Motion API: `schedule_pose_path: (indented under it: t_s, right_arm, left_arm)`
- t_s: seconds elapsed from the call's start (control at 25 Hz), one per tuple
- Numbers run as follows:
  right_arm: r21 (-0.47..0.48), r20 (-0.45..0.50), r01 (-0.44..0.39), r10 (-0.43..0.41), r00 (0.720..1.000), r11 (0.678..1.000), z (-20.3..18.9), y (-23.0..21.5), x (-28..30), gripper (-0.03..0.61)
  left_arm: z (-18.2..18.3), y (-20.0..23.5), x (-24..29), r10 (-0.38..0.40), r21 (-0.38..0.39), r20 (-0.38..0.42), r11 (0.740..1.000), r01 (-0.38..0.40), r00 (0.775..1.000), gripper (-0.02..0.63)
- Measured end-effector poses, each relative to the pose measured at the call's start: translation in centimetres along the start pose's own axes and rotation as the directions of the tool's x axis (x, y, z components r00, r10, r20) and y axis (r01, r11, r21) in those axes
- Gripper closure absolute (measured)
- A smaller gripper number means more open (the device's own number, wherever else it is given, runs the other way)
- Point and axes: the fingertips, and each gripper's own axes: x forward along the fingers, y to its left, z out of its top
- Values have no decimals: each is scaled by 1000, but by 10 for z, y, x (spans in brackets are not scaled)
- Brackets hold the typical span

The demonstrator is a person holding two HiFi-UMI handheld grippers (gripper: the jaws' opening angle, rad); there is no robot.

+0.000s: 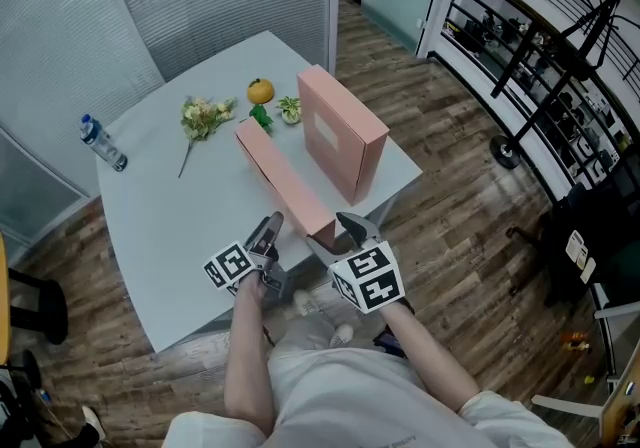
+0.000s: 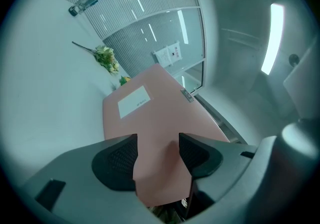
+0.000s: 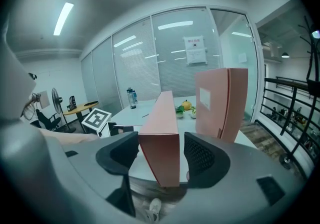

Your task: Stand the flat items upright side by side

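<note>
Two flat pink boxes are on the pale table [image 1: 170, 216]. The far box [image 1: 345, 131] [image 3: 220, 100] stands upright near the right edge. The near box [image 1: 280, 171] [image 2: 150, 118] [image 3: 162, 123] stands on its long edge, its near end at the table's front edge. My left gripper [image 1: 268, 228] [image 2: 157, 155] sits at that end from the left, and the box fills the space between its pads. My right gripper [image 1: 338, 231] [image 3: 159, 155] straddles the same end. It is open, with a thin gap beside its right pad.
At the table's back lie a flower sprig [image 1: 203, 118], an orange [image 1: 261, 91] and a small green plant [image 1: 289, 109]. A water bottle [image 1: 103, 144] lies near the left edge. Wooden floor and a black railing [image 1: 560, 46] are to the right.
</note>
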Motion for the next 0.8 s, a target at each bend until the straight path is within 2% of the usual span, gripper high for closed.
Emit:
schedule_pose_path:
  t_s: [0.12, 0.24, 0.36, 0.6, 0.8]
  right_arm:
    - [29, 9, -3, 3, 1000, 1000, 3, 0, -5, 290]
    - [45, 16, 7, -8, 1000, 999, 8, -2, -12, 290]
    - [57, 13, 15, -16, 1000, 998, 13, -6, -19, 290]
    - [62, 38, 30, -32, 999, 998, 45, -9, -21, 290]
    - [56, -5, 29, -29, 1000, 998, 57, -5, -3, 288]
  left_arm:
    - [8, -3, -6, 16, 44, 12, 999, -16, 1000, 367]
    - [20, -10, -13, 32, 113, 45, 993, -37, 998, 430]
    - [28, -23, -17, 16, 151, 52, 988, -23, 998, 430]
    - [53, -30, -21, -17, 170, 60, 985, 6, 998, 430]
    - [69, -26, -19, -41, 177, 31, 984, 35, 999, 430]
